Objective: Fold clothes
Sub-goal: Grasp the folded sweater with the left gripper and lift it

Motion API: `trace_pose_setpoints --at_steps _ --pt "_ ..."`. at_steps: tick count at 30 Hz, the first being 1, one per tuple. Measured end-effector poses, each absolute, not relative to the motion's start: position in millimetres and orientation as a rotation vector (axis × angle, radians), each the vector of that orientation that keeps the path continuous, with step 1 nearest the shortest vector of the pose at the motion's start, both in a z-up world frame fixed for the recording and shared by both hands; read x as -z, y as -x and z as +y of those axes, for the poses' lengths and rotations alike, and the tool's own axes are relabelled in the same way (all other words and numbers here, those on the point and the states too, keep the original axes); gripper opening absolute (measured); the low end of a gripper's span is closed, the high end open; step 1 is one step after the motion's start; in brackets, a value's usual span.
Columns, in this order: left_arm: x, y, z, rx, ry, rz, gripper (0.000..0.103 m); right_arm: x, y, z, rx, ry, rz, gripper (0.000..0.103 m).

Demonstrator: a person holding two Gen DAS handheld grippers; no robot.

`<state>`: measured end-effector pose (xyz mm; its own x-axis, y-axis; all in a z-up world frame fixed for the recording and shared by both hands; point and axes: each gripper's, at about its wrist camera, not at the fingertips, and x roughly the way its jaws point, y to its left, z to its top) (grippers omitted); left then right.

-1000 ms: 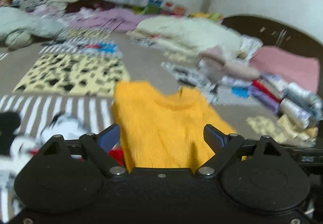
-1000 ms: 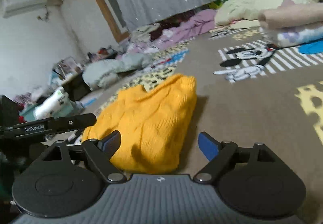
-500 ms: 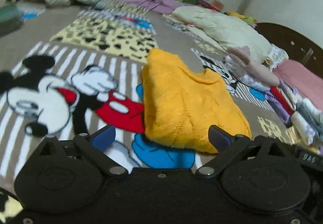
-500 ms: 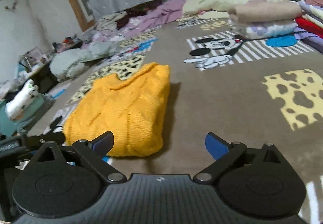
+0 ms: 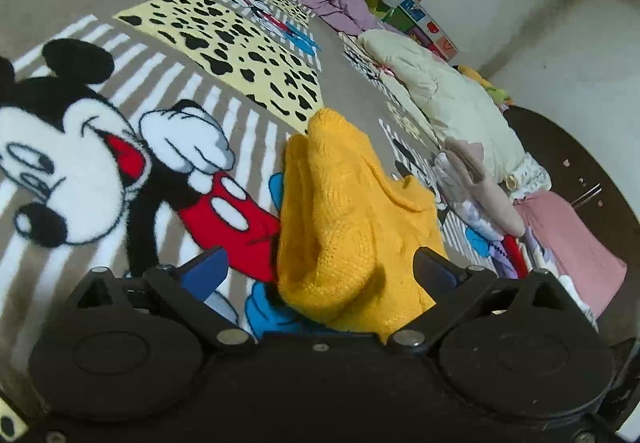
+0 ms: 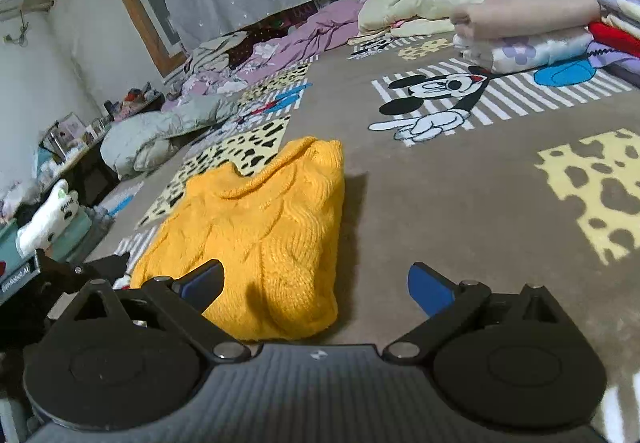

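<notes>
Both tongs, left (image 5: 320, 269) and right (image 6: 316, 285), gape empty; yellow sweater (image 6: 260, 227) lies lengthwise, neckline away.

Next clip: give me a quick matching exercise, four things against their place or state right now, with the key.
Things
1. yellow sweater
2. left gripper
3. right gripper
4. pink folded garment

States
A. on top of the folded pile
B. open, over the sweater's near right corner
C. folded on the rug
D. open, at the sweater's near end

Pairs: 1-C, 2-D, 3-B, 4-A
</notes>
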<state>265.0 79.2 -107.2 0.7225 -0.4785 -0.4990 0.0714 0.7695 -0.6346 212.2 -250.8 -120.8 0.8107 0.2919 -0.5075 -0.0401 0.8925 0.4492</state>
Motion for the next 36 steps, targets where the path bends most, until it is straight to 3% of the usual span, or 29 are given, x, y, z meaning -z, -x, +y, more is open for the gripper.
trace_pose_setpoints --at_steps 20,36 --pt "126 -311 73 0.406 0.626 0.757 0.1 167 -262 -270 -0.331 -0.784 0.57 0.095" --pt "134 -331 49 0.385 0.534 0.746 0.102 170 -289 -252 -0.386 -0.703 0.591 0.092"
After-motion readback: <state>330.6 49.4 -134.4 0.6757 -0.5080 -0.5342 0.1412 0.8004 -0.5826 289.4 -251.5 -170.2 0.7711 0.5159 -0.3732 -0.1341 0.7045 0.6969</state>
